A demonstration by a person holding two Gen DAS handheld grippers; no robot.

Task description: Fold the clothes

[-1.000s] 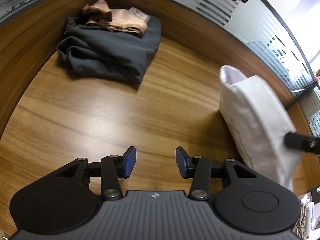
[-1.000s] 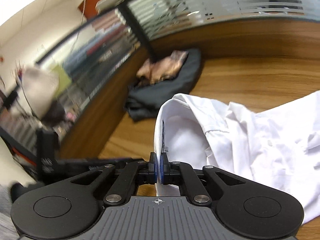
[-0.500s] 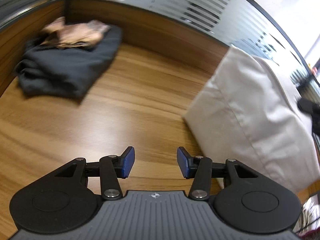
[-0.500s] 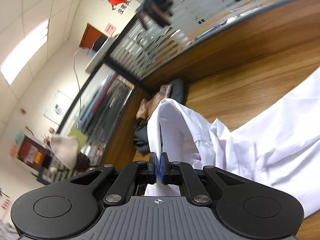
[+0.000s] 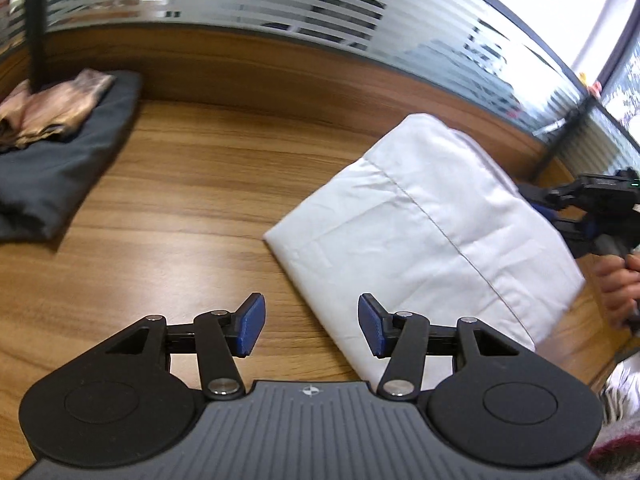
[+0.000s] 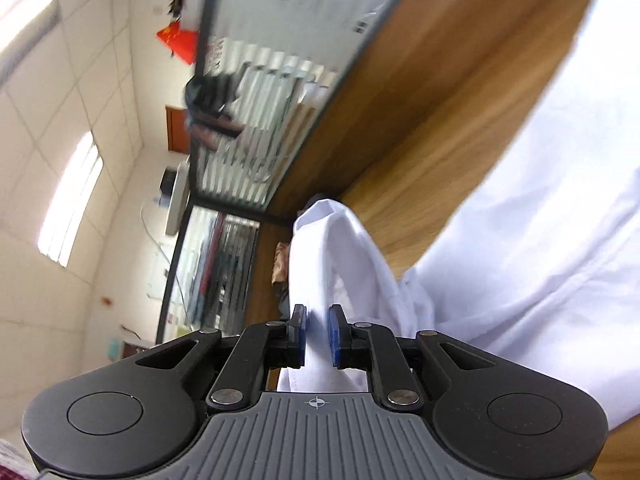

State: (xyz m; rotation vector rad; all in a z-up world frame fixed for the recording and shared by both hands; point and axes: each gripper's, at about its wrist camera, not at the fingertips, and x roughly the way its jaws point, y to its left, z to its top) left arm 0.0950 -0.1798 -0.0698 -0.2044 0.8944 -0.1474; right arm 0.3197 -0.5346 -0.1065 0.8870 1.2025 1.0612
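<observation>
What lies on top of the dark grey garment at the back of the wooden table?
A crumpled tan-brown garment lies on the dark grey garment, toward its far end. The part of the grey garment beneath it is covered and cannot be seen.

Shirt, right: plain white. Folded garment, far left: charcoal, with tan mottled cloth on top. Table: brown woodgrain.

Both wrist cams close, shared white shirt
</observation>
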